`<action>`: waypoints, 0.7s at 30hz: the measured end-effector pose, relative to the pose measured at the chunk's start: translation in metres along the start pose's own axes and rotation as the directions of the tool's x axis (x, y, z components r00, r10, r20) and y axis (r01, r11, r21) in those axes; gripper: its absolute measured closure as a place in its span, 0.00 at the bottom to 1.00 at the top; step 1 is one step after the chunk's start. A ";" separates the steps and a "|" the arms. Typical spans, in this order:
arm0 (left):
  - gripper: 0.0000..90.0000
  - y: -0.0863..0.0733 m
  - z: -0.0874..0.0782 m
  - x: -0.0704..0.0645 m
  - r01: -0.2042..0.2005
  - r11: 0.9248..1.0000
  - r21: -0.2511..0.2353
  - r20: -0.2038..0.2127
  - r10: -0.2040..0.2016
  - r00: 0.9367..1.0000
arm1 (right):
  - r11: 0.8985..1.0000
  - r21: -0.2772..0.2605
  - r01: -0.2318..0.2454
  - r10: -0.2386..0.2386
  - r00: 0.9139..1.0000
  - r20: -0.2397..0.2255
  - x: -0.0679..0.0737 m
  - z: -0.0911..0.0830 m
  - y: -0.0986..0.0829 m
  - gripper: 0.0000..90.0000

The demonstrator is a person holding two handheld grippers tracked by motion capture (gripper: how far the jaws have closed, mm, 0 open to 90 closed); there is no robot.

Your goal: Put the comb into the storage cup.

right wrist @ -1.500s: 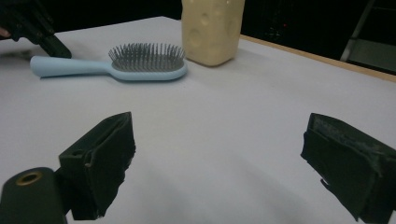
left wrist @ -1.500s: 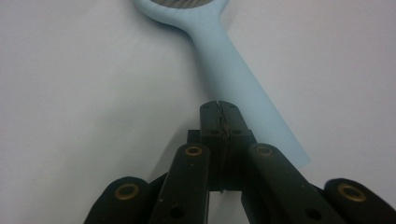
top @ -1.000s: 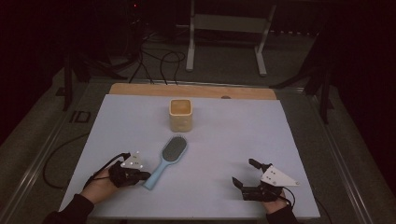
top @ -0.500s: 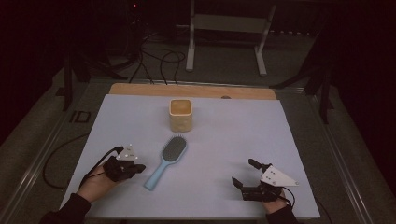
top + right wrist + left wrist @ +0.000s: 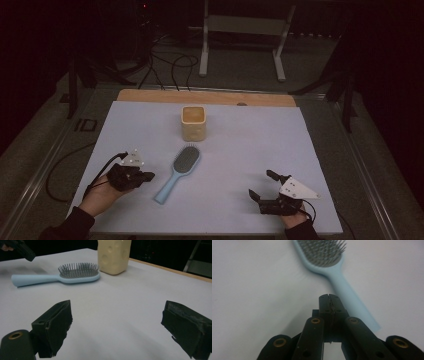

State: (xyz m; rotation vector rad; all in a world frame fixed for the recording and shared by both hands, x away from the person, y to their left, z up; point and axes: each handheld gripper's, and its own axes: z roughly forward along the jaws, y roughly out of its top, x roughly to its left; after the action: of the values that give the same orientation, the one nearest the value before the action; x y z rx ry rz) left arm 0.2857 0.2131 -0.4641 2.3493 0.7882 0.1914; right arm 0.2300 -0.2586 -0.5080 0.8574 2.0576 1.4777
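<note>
On the bench (image 5: 250, 150), beige holder (image 5: 193, 122) upright, apparently empty; light blue hairbrush (image 5: 178, 172) lying bristles-up just before it. Left gripper (image 5: 145, 176): jaws shut on nothing, beside the handle. Right gripper (image 5: 261, 186): jaws wide apart, well off. Best: open left, straddle handle squarely, clamp mid-handle.

- The left gripper (image 5: 142, 176) sits low over the near left part of the table, held in the person's left hand (image 5: 100, 195), its tip aimed to the right.
- Its jaws are pressed together with nothing between them, seen close in the left gripper view (image 5: 329, 302).
- The right gripper (image 5: 261, 186) rests at the near right, held in the right hand (image 5: 295, 220).
- Its jaws stand wide apart, empty, pointing left (image 5: 116, 325).
- Both forearms enter from the near edge.
</note>
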 end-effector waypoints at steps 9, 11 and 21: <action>1.00 0.013 -0.015 -0.007 0.007 1.000 -0.014 -0.001 -0.007 1.000 | 1.000 0.006 0.009 -0.009 1.000 -0.001 0.000 0.000 0.000 0.10; 1.00 0.019 -0.018 -0.010 0.019 1.000 -0.017 0.001 -0.019 1.000 | 1.000 0.002 0.000 0.000 1.000 0.000 0.000 0.000 0.000 0.10; 1.00 0.046 -0.020 -0.025 0.073 0.997 -0.011 -0.028 -0.073 0.997 | 1.000 0.003 0.011 -0.011 1.000 -0.001 0.001 0.000 0.000 0.10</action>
State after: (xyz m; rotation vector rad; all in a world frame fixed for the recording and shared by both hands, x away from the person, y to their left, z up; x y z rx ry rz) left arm 0.2812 0.1809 -0.4179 2.3090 0.8831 0.1968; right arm 0.2295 -0.2581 -0.5076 0.8456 2.0620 1.4696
